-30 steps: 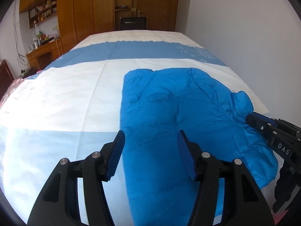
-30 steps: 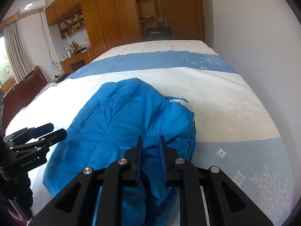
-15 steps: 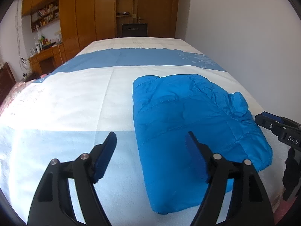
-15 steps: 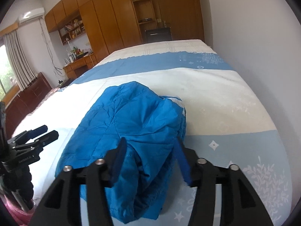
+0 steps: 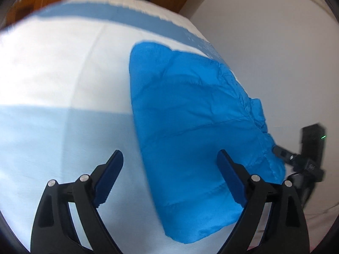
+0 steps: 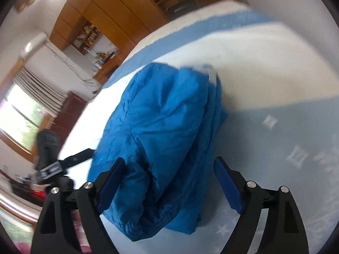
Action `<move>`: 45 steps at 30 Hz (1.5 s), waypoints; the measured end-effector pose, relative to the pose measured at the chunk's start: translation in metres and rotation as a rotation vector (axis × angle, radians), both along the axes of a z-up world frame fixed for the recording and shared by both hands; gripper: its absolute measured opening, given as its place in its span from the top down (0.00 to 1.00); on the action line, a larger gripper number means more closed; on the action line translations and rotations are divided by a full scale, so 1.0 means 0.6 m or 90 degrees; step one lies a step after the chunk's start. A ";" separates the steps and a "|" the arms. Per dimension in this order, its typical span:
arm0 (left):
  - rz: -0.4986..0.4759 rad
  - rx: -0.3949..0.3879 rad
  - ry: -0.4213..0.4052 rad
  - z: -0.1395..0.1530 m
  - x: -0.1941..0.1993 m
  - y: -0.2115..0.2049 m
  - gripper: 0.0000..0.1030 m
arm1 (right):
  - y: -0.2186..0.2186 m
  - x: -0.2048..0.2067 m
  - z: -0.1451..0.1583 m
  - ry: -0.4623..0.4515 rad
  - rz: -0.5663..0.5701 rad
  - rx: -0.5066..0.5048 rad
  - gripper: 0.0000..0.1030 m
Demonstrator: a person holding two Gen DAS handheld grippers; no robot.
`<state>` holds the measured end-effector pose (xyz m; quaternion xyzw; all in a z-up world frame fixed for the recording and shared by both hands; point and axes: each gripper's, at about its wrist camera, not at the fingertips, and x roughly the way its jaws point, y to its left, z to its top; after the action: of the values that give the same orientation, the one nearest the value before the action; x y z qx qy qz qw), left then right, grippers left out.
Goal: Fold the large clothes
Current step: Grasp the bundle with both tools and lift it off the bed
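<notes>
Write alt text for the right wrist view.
A folded blue puffer jacket lies on a white-and-blue bedspread, between the open right gripper fingers, which do not grip it. The left gripper shows at left; wooden wardrobes stand behind.

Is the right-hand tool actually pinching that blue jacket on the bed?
Apart. In the right wrist view, the right tool, which has just been opening, stands wide, and its blue pads press on nothing; the blue jacket lies loose on the bed.

The folded jacket (image 5: 197,131) lies on the bed (image 5: 63,74), toward its right side near the wall (image 5: 275,42). My left gripper (image 5: 169,175) hangs over its left edge, my right gripper (image 6: 168,180) over its right end. Cupboards (image 6: 118,10) stand behind the bed.
</notes>
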<state>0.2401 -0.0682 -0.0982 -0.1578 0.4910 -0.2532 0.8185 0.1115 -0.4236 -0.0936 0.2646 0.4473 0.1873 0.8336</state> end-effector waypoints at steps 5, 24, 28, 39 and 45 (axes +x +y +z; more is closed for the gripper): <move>-0.041 -0.089 0.057 -0.039 0.028 -0.001 0.12 | -0.019 0.019 -0.046 0.041 0.007 0.095 0.10; -0.085 -0.143 -0.017 -0.027 0.021 -0.056 0.33 | 0.008 0.029 -0.041 -0.034 0.071 0.113 0.54; -0.074 -0.163 -0.042 0.006 0.023 -0.049 0.34 | 0.026 0.029 0.010 -0.094 0.094 0.067 0.55; -0.004 -0.153 -0.133 0.068 0.100 -0.012 0.34 | 0.107 0.165 0.104 -0.173 0.161 -0.012 0.55; 0.046 -0.136 -0.150 0.056 0.178 0.026 0.34 | 0.142 0.273 0.082 -0.181 0.188 -0.007 0.55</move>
<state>0.3467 -0.0525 -0.0645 -0.2307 0.3562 -0.2910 0.8575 0.2752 -0.3385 -0.0444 0.1627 0.3604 0.3407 0.8530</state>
